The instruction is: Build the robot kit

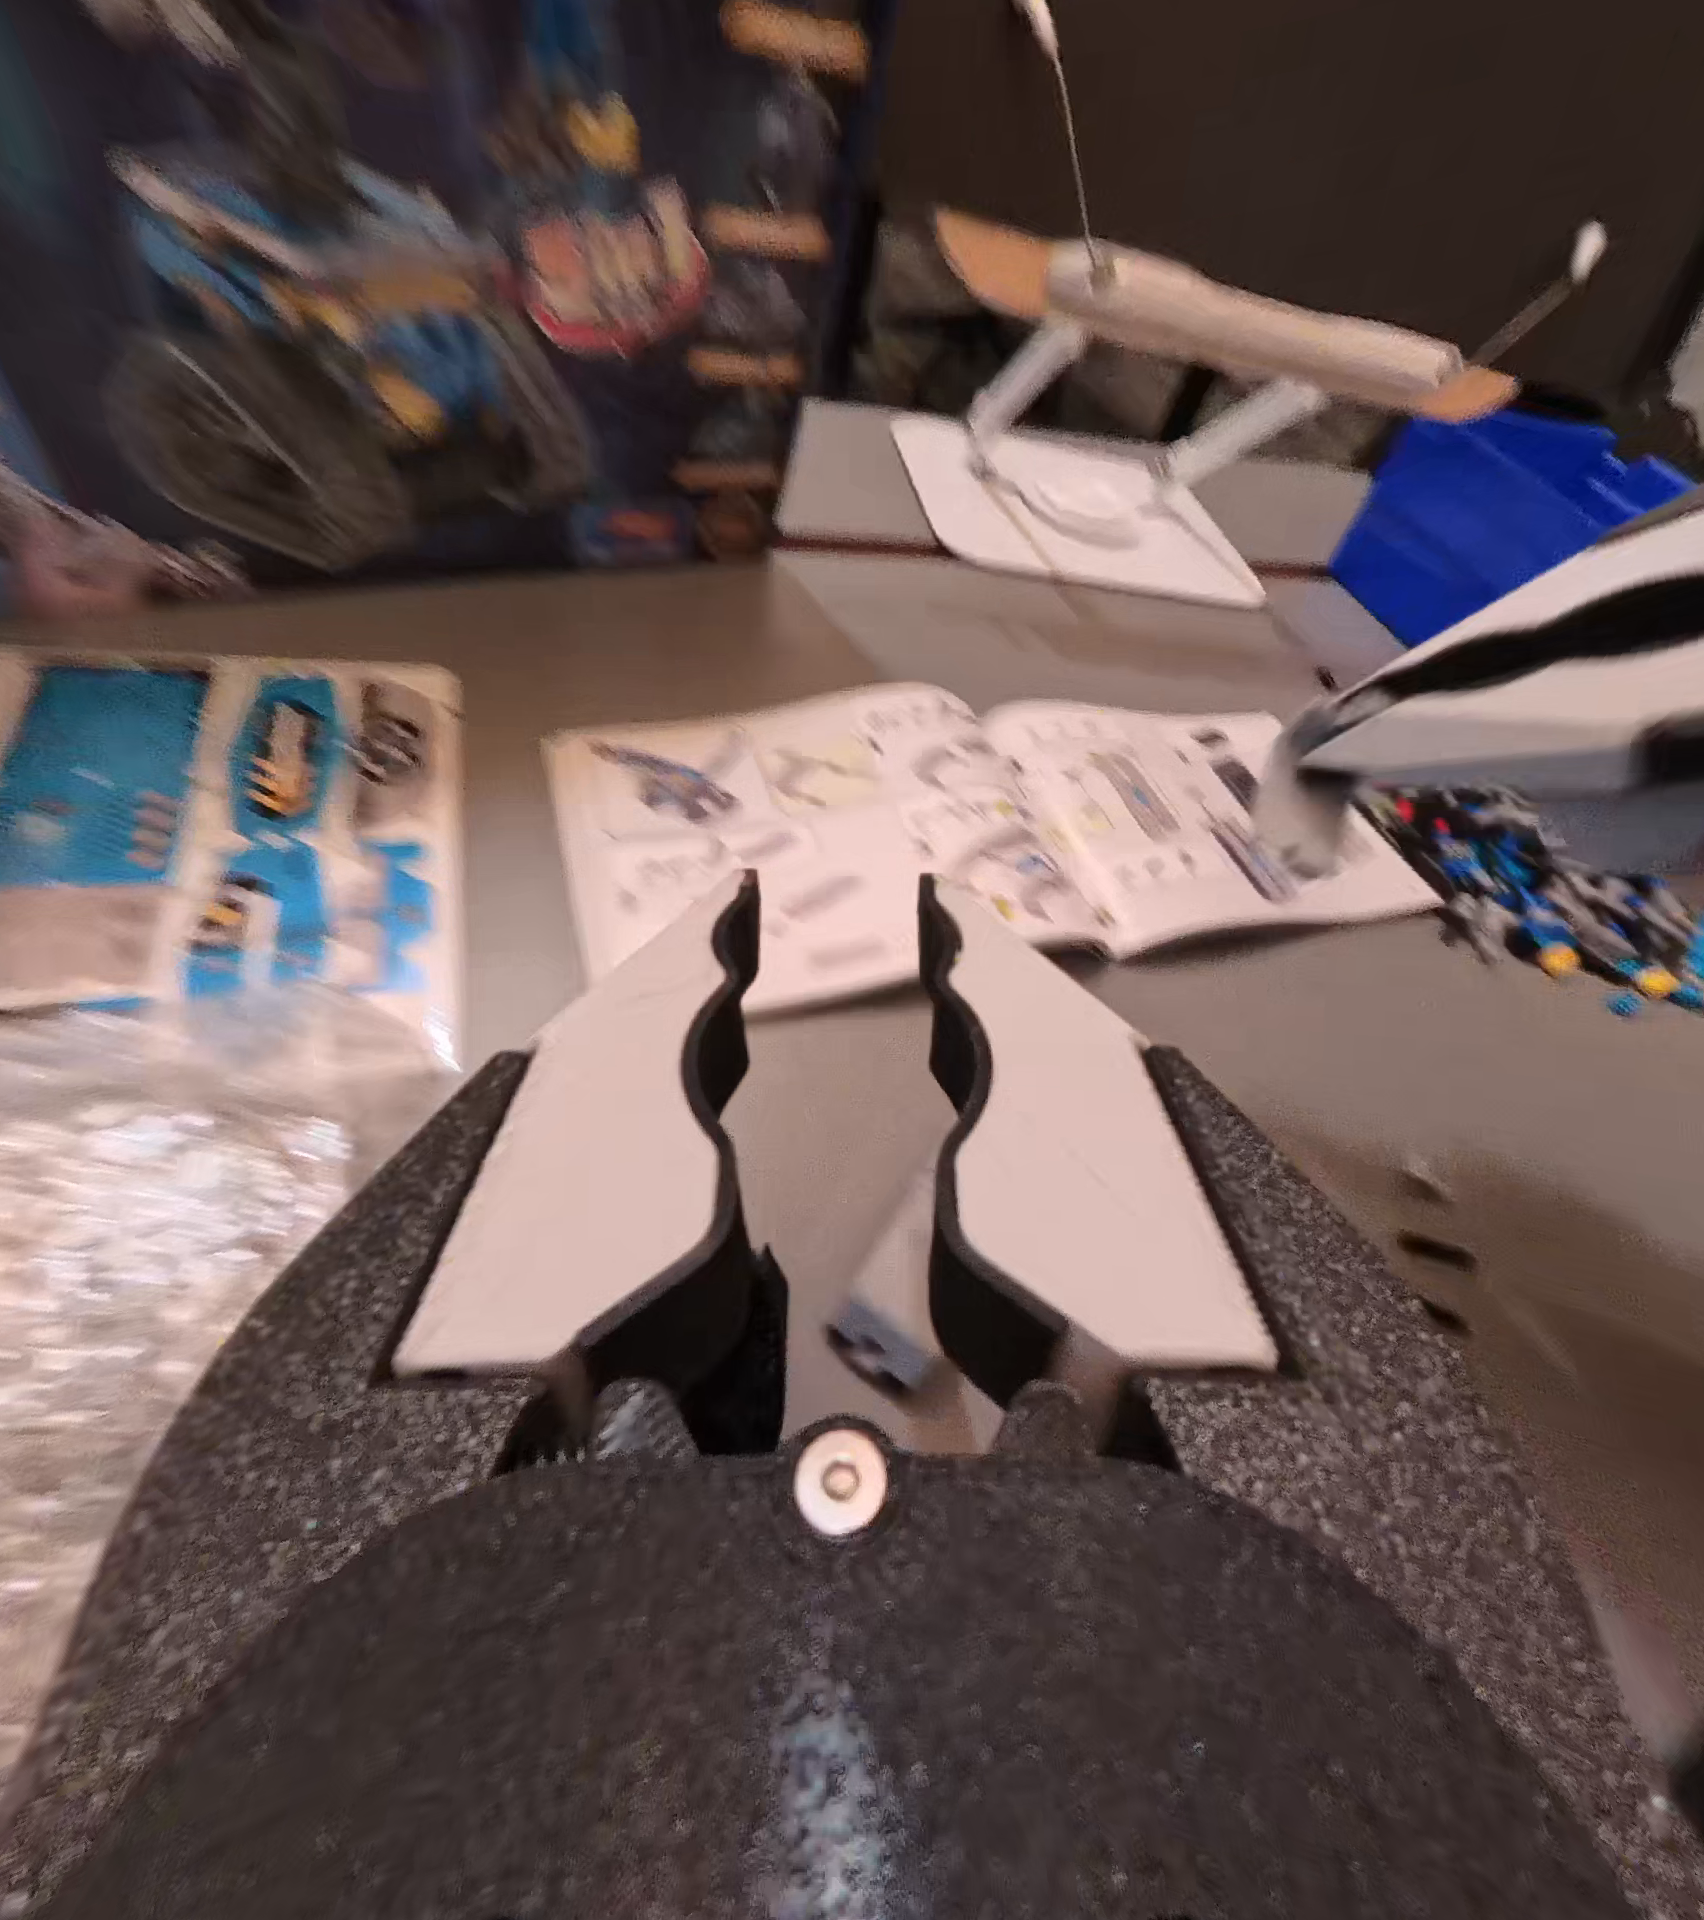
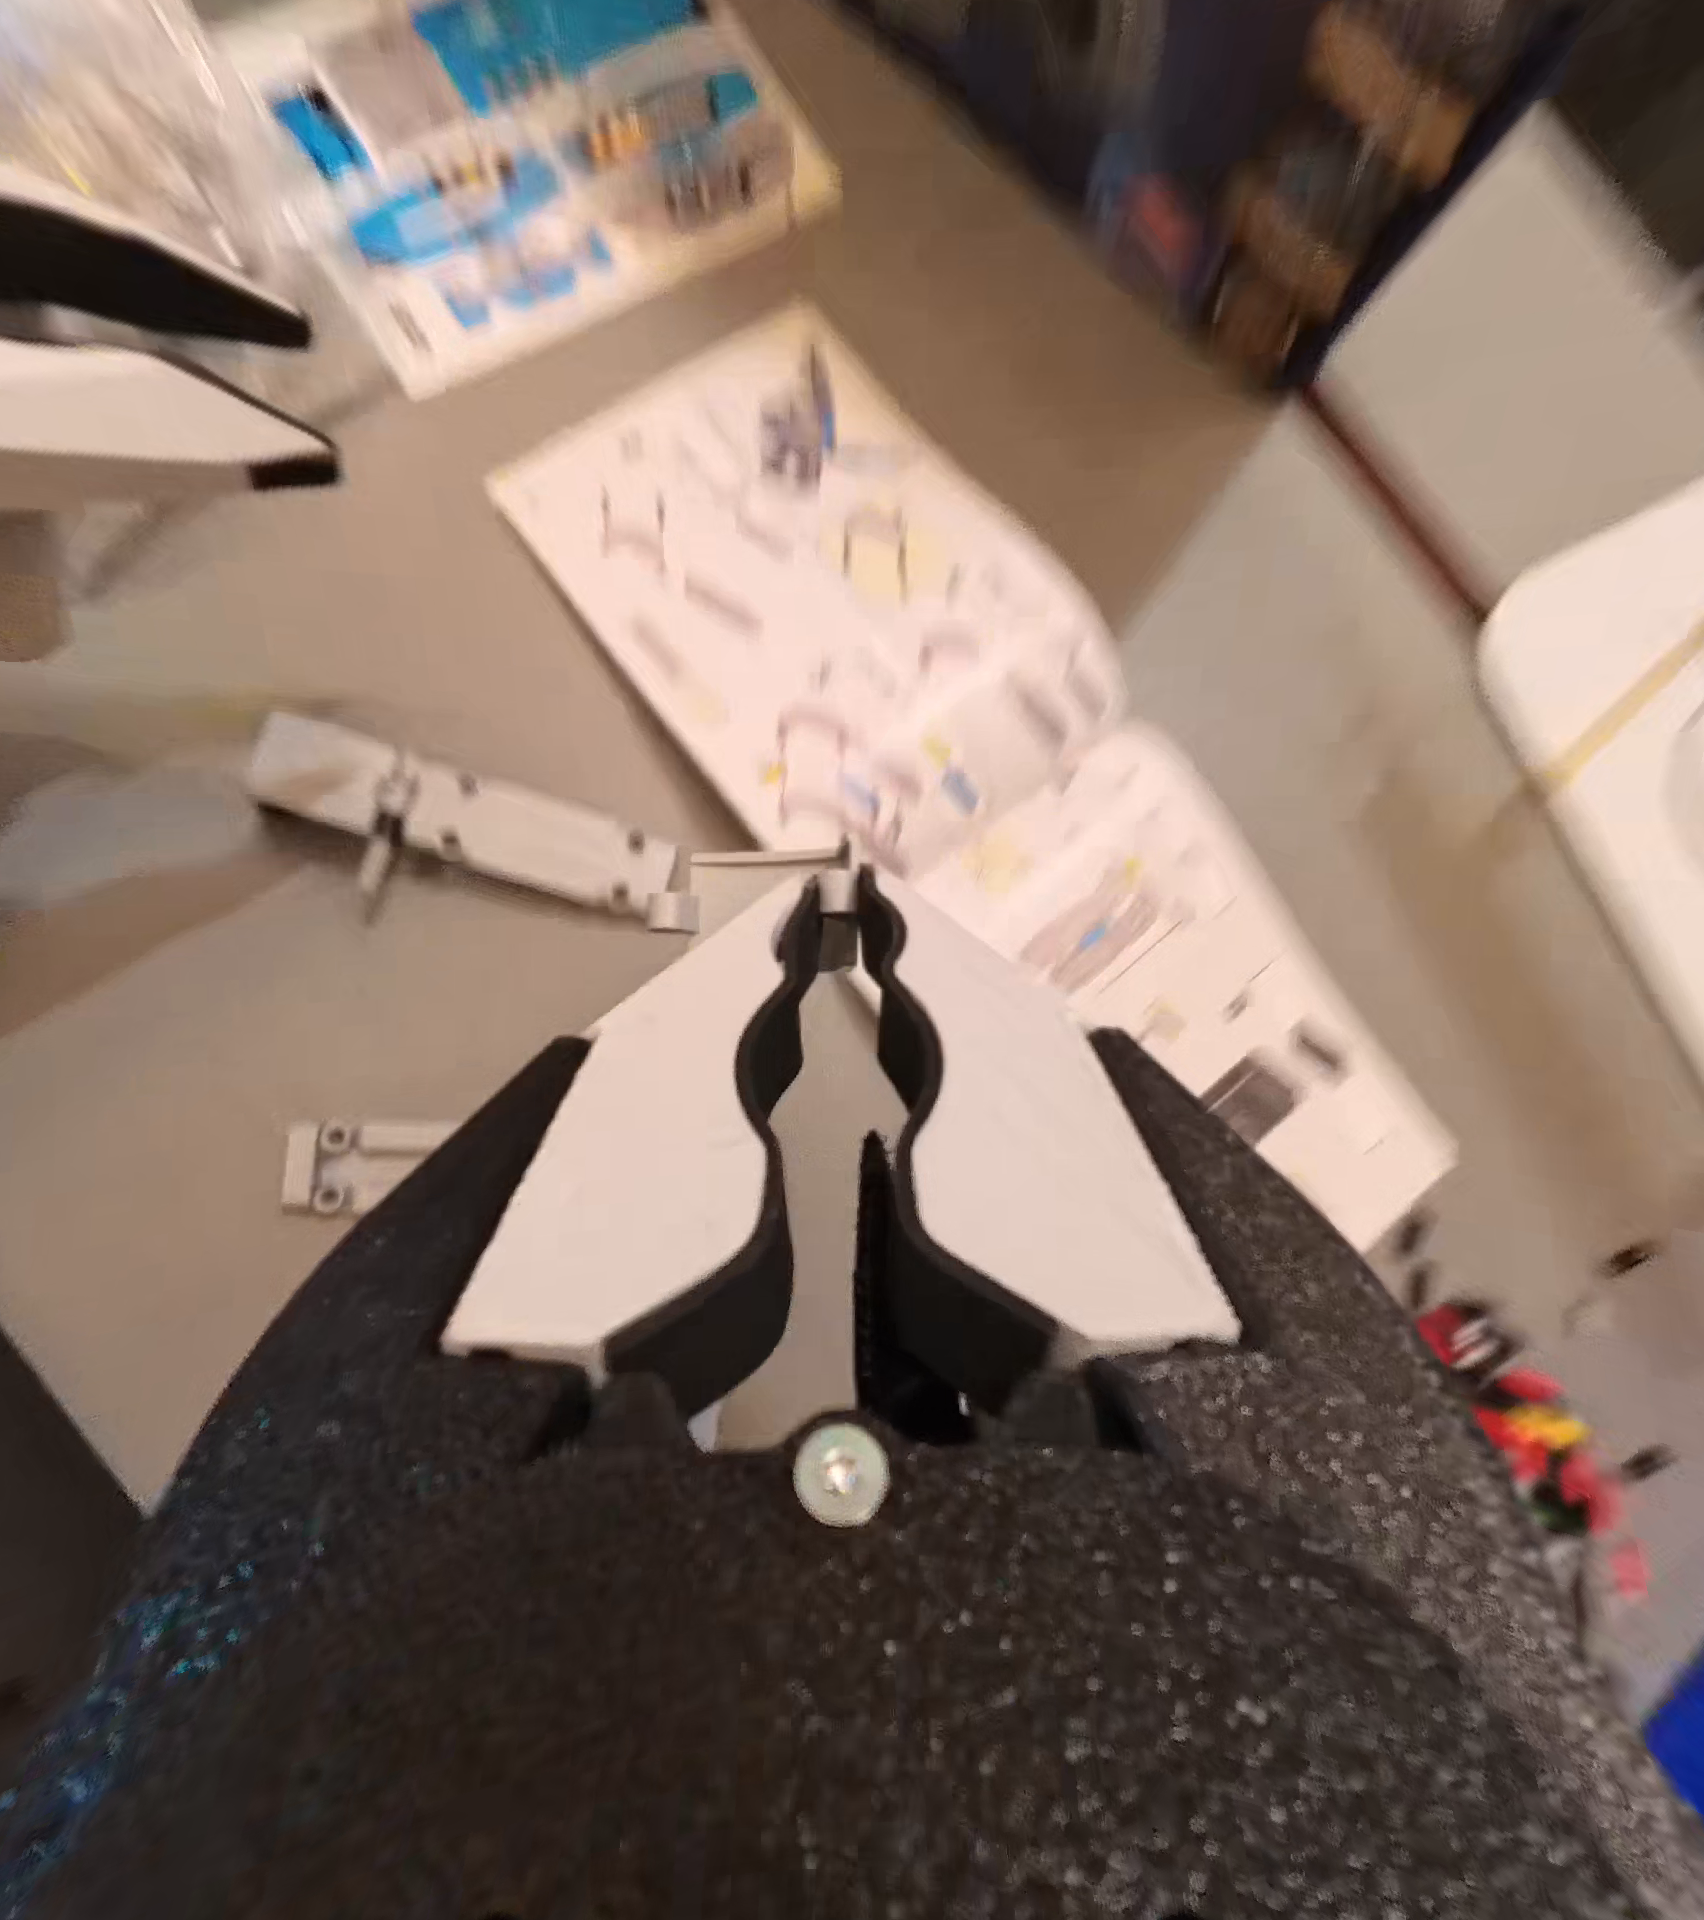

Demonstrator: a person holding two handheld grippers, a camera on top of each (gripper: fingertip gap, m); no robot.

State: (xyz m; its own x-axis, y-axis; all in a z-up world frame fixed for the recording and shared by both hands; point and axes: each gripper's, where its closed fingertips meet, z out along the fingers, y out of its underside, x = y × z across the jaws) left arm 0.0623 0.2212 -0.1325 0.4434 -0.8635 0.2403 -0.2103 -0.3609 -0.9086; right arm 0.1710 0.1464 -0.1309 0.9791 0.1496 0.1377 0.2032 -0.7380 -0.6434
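My right gripper is shut on a small grey brick piece, held at the fingertips above the open instruction booklet. A thin grey bar sticks out to the left from that piece. The left wrist view shows this gripper at the right with the grey piece hanging from its tips. My left gripper is open with nothing between its tips, above the booklet's near edge. A grey part shows through the gap near the finger bases, clear of the pads. The left gripper also appears open at the upper left of the right wrist view.
A long grey brick assembly and a smaller grey piece lie on the table. A sticker sheet, clear plastic bags, a big printed box, a blue bin, a pile of dark and blue bricks and a white tray surround them. Across from one pair of fingers to the other is roughly 15 cm.
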